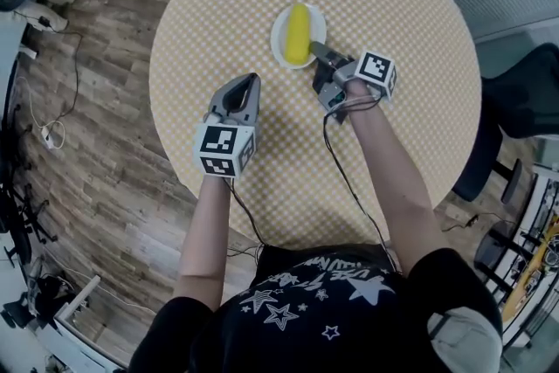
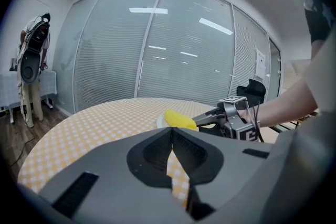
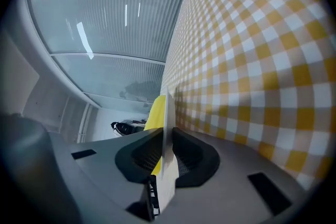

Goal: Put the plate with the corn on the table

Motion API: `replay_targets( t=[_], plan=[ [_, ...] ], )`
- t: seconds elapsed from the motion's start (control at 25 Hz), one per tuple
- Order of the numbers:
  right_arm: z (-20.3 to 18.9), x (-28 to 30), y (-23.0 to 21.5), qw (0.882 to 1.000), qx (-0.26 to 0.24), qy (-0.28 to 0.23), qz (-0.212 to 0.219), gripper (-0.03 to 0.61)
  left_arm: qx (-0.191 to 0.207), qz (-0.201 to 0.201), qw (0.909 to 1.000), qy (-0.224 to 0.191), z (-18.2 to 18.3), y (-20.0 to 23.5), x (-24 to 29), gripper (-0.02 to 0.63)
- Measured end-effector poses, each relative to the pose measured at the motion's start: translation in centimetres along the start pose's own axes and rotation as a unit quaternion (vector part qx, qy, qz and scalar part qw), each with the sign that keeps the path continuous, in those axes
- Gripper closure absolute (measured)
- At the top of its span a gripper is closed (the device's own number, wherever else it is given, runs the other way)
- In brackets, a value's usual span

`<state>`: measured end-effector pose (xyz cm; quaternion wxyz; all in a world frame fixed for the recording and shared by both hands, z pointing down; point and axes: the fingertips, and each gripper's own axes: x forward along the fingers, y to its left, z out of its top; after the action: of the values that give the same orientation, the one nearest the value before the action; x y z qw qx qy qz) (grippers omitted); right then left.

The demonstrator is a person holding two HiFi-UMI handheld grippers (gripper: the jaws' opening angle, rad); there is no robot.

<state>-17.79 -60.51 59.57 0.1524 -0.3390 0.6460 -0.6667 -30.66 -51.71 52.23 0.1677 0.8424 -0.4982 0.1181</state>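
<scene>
A small white plate point(image 1: 281, 43) with a yellow corn cob point(image 1: 298, 34) lies on the round yellow-checked table point(image 1: 393, 31), near its middle. My right gripper point(image 1: 317, 50) is shut on the plate's near right rim; in the right gripper view the plate's edge point(image 3: 167, 134) stands pinched between the jaws with the corn point(image 3: 156, 110) behind it. My left gripper point(image 1: 247, 88) is shut and holds nothing, a short way left of and nearer than the plate. In the left gripper view the corn point(image 2: 179, 120) and the right gripper point(image 2: 210, 117) lie ahead.
The table's edge curves round close to the person's body. A wooden floor point(image 1: 96, 118) with cables lies to the left, black chairs point(image 1: 524, 92) to the right. A glass wall with blinds point(image 2: 157, 50) stands beyond the table.
</scene>
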Motion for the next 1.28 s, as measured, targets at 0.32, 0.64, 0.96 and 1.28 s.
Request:
replay_targets(
  t=[0.32, 0.64, 0.96, 1.28],
  plan=[
    [-0.7, 1.8, 0.0, 0.999, -0.018, 0.001, -0.038, 0.523, -0.011, 0.003, 0.9999, 0.004, -0.5, 1.0, 0.1, 0.606],
    [-1.0, 1.7, 0.1, 0.987, -0.115, 0.01, -0.113, 0.523, -0.014, 0.003, 0.9999, 0.005, -0.5, 0.4, 0.0, 0.606],
    [-1.7, 1.3, 0.1, 0.97, -0.188, 0.035, -0.152, 0.522, -0.013, 0.01, 0.9999, 0.005, -0.3, 0.1, -1.4, 0.606],
    [-1.9, -1.6, -1.0, 0.953, -0.236, 0.037, -0.189, 0.522, -0.002, 0.017, 0.9998, 0.003, -0.1, -1.4, -3.6, 0.606]
  ],
)
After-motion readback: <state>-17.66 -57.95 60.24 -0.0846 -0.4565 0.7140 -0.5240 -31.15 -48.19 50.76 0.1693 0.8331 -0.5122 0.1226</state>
